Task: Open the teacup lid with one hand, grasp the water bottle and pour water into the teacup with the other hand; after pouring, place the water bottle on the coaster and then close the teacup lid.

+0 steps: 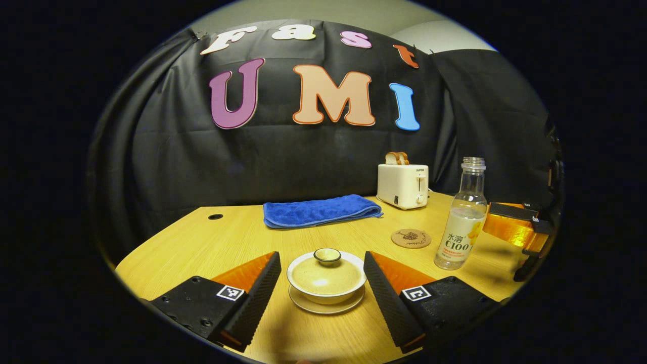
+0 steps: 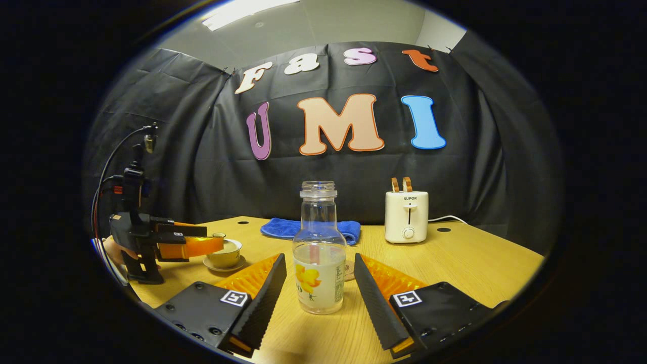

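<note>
— Tongs on the left (image 1: 322, 280) are spread wide, one finger on each side of the teacup (image 1: 326, 283), and neither finger is touching it. Nothing held!

— And the cup itself?

— It sits on its saucer (image 1: 326, 305) at the near edge of the desk (image 1: 227, 237), lid (image 1: 326, 275) on, the little knob on top between the two fingers.

— What about the right tongs (image 2: 319, 290)?

— Wide apart as well. The water bottle (image 2: 319, 253) stands upright right between the fingers, a clear gap on both sides. No cap on it, and pale liquid fills only the lower part.

— So no grip on the bottle.

— None. In the left gripper view the bottle (image 1: 462, 217) stands to the right of the cup, well apart from it, with the right tongs (image 1: 510, 222) just beside it at the edge of the frame.

— Where's the coaster?

— A round brown coaster (image 1: 411, 238) lies flat on the desk between the cup and the bottle, a bit farther back, nothing on it.

— Anything else on there?

— A folded blue towel (image 1: 321, 211) lies toward the back of the desk, and a cream toaster (image 1: 403, 185) with two slices of bread sticking up stands behind the coaster. From the right gripper view you can see the left tongs (image 2: 202, 246) over at the left, reaching toward the cup (image 2: 225, 253), a hand (image 2: 113, 251) just visible behind them.
</note>
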A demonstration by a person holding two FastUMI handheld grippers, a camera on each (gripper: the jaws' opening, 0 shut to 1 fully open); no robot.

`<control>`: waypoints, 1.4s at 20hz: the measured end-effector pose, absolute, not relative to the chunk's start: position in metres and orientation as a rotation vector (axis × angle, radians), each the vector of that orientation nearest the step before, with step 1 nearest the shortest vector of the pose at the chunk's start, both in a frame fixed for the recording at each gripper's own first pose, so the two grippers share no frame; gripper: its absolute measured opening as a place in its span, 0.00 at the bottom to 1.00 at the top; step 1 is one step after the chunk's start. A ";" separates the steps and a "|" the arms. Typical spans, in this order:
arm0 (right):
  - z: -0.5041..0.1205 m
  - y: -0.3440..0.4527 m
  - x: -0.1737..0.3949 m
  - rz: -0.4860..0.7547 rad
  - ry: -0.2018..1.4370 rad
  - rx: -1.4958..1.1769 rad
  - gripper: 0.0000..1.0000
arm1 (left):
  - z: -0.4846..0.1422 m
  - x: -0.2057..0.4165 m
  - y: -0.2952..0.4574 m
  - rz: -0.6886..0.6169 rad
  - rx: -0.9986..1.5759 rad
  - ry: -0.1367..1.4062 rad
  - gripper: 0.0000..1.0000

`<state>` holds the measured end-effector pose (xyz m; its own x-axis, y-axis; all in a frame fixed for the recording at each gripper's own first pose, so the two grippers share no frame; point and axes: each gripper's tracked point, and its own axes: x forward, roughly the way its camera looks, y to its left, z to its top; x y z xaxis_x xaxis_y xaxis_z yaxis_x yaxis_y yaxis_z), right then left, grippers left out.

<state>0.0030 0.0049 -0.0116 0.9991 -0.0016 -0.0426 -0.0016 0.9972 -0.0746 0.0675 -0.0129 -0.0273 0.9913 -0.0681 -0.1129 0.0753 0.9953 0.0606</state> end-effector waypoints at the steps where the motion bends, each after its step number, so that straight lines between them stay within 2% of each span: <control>1: -0.012 0.005 0.003 0.000 0.043 -0.075 0.92 | -0.028 0.071 -0.014 -0.074 0.069 0.118 0.97; 5: -0.012 0.006 0.002 0.006 0.043 -0.074 0.92 | -0.033 0.084 -0.018 -0.090 0.087 0.150 0.95; 8: -0.012 0.007 0.002 0.011 0.043 -0.074 0.88 | -0.035 0.091 -0.016 -0.094 0.085 0.162 0.84; 9: -0.013 0.008 0.000 0.016 0.043 -0.074 0.92 | -0.034 0.093 -0.017 -0.097 0.085 0.164 0.81; 10: -0.012 0.008 0.001 0.018 0.044 -0.074 0.88 | -0.035 0.095 -0.018 -0.098 0.088 0.164 0.79; 12: -0.011 0.009 0.003 0.018 0.044 -0.074 0.92 | -0.036 0.096 -0.017 -0.100 0.094 0.169 0.76; 16: -0.012 0.010 0.000 0.020 0.045 -0.073 0.92 | -0.034 0.098 -0.019 -0.116 0.108 0.158 0.69; 18: -0.013 0.010 -0.001 0.020 0.045 -0.073 0.92 | -0.031 0.098 -0.018 -0.120 0.118 0.140 0.60; 19: -0.014 0.008 -0.002 0.020 0.045 -0.073 0.88 | -0.029 0.099 -0.019 -0.122 0.121 0.133 0.49; 21: -0.012 0.010 0.000 0.022 0.046 -0.073 0.91 | -0.029 0.099 -0.019 -0.127 0.123 0.129 0.33; 26: -0.012 0.010 0.000 0.022 0.047 -0.073 0.92 | -0.028 0.099 -0.018 -0.127 0.118 0.119 0.27; 27: -0.013 0.009 0.001 0.023 0.047 -0.073 0.88 | -0.026 0.098 -0.016 -0.120 0.114 0.112 0.27; 28: -0.013 0.009 0.001 0.023 0.046 -0.073 0.92 | -0.024 0.097 -0.014 -0.115 0.106 0.097 0.27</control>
<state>0.0011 0.0088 -0.0125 0.9986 0.0217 -0.0472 -0.0251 0.9970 -0.0728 0.0969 -0.0143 -0.0236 0.9888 -0.1092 -0.1022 0.1195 0.9878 0.1003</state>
